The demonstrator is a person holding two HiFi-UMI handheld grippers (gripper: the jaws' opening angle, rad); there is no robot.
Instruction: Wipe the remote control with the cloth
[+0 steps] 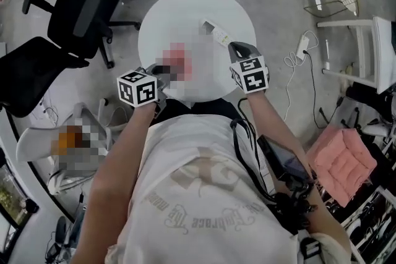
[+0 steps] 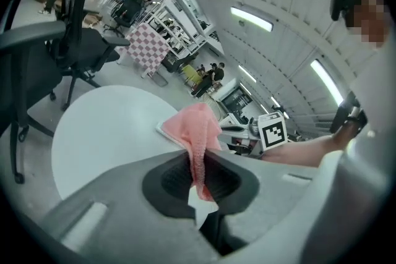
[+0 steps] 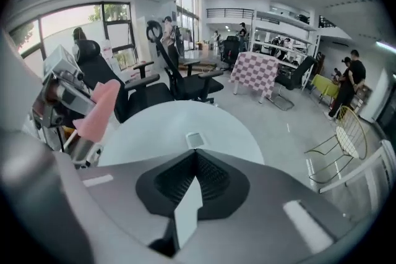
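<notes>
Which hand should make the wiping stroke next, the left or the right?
Left, probably. The left gripper pinches the cloth in its fingers. The right gripper is shut on the remote control, held over the table, so it can only steady it.

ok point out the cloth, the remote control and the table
cloth (image 2: 199,127): left gripper view, the pink fold above the jaws
remote control (image 1: 215,33): head view, middle of its white body
table (image 1: 179,15): head view, bare white top
</notes>
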